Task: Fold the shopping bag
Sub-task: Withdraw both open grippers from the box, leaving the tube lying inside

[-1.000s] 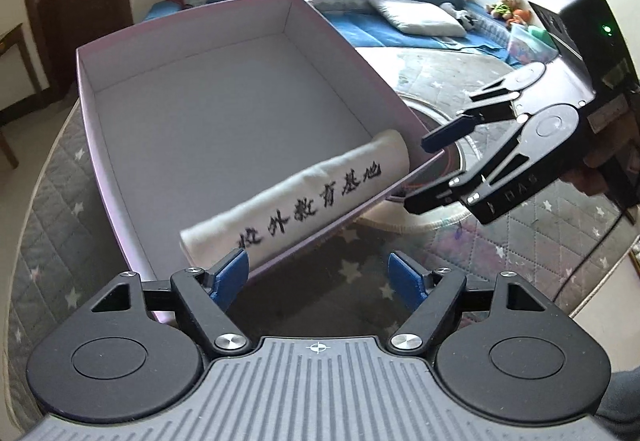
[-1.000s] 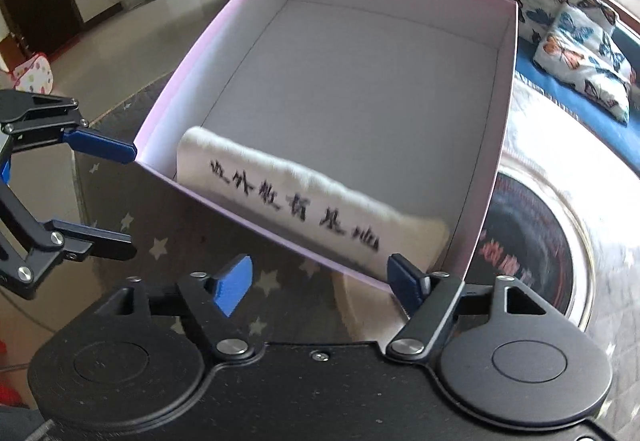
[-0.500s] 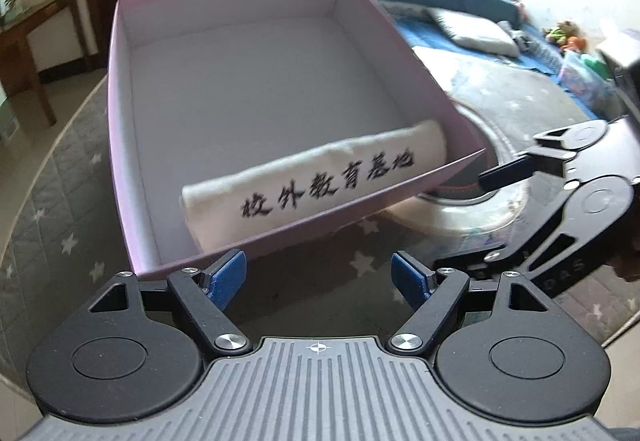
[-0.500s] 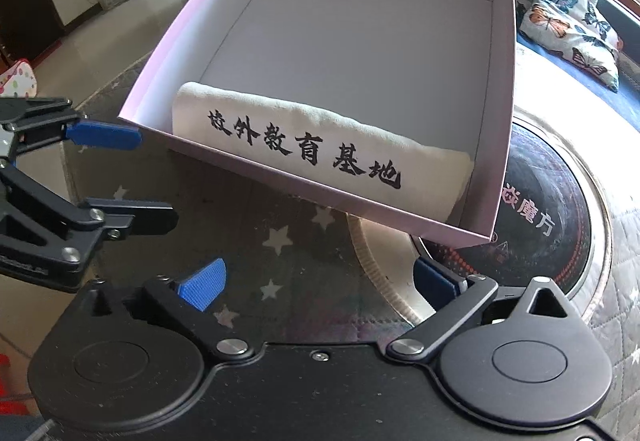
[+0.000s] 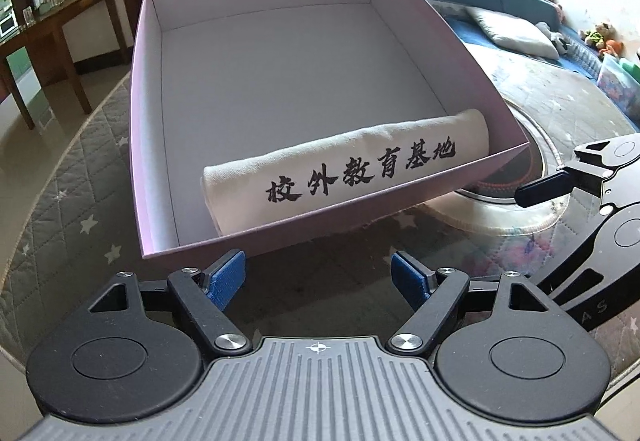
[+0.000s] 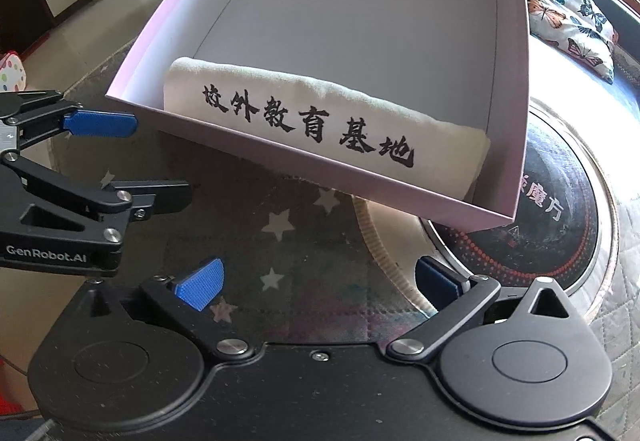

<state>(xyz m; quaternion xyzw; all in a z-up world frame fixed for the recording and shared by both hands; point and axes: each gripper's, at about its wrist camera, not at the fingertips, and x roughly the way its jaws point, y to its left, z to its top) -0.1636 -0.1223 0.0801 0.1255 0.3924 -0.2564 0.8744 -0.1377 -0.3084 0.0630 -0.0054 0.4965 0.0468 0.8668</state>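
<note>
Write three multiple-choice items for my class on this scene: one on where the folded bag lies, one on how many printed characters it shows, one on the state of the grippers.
1. Where does the bag lie?
A. on the quilt beside the box
B. inside the box, along its near wall
C. in the left gripper

2. How many black characters are printed on the bag?
A. three
B. six
C. nine

3. What is the state of the two grippers?
A. both open, holding nothing
B. both shut on the bag
C. one shut on the box rim

Answers:
1 B, the bag rests on the box floor against the near wall.
2 B, six characters run along the bag.
3 A, the left gripper and right gripper have their pads spread with nothing between.
</note>
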